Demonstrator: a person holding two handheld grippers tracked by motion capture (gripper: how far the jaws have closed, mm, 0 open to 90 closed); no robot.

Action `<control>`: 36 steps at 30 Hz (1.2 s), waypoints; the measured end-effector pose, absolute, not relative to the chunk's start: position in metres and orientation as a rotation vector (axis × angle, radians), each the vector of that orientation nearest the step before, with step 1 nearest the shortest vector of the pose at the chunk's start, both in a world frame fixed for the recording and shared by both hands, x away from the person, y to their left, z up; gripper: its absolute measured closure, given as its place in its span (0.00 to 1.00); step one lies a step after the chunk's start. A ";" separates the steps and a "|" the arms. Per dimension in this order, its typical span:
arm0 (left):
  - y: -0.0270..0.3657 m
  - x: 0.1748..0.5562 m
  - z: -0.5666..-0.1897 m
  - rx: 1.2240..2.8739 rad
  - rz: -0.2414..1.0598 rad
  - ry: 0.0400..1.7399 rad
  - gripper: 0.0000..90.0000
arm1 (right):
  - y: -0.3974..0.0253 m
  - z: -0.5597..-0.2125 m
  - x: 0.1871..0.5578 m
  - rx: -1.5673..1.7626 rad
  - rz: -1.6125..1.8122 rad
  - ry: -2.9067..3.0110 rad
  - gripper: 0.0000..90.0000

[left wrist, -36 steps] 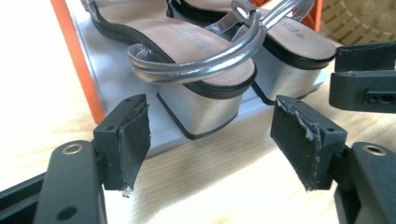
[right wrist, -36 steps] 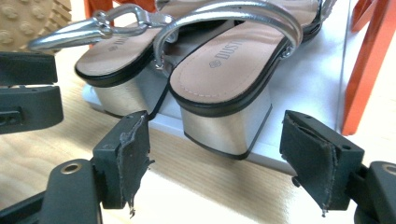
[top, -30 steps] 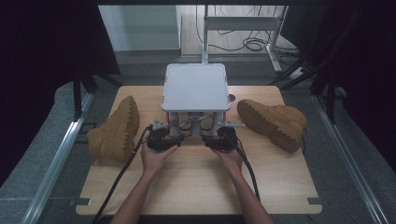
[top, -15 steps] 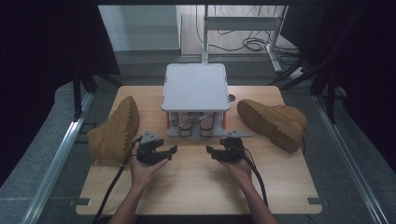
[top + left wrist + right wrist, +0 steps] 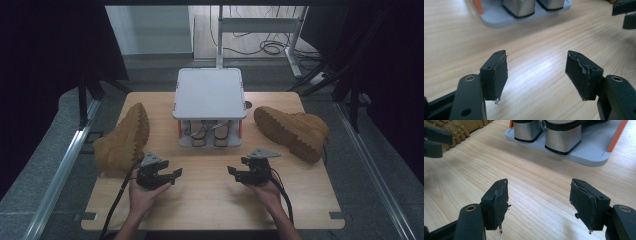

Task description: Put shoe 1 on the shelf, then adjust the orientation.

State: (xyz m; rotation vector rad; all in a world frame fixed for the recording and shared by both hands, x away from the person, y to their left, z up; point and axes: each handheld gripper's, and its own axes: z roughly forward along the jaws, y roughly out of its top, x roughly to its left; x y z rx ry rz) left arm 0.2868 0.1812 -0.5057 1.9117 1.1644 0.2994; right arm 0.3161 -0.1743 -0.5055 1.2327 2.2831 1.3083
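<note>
A grey rack (image 5: 209, 95) holds a pair of silver block-heeled shoes (image 5: 207, 134) under its flat top. Bare wooden surface (image 5: 210, 195) lies around both grippers. The left gripper (image 5: 172, 175) and right gripper (image 5: 234, 171) have fingers wide apart, holding nothing; the shoes stand ahead, between them

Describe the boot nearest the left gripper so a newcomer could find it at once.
Start at the grey two-tier rack at the back middle of the wooden table. The tan boot lies on the table left of it, just beyond the left gripper. Unlike the other tan boot, it sits at the table's left edge.
</note>
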 end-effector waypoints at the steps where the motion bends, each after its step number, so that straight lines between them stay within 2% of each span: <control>1: 0.183 0.286 -0.507 1.906 0.290 1.171 0.38 | -0.176 -0.506 0.315 1.233 1.308 2.282 0.35; 8: 0.187 0.284 -0.512 1.906 0.281 1.187 0.38 | -0.182 -0.509 0.310 1.232 1.305 2.293 0.36; 20: 0.196 0.279 -0.496 1.875 0.323 1.173 0.38 | -0.186 -0.506 0.310 1.226 1.304 2.284 0.36; 36: 0.218 0.283 -0.459 1.927 0.311 1.153 0.89 | -0.208 -0.504 0.306 1.252 1.268 2.254 0.36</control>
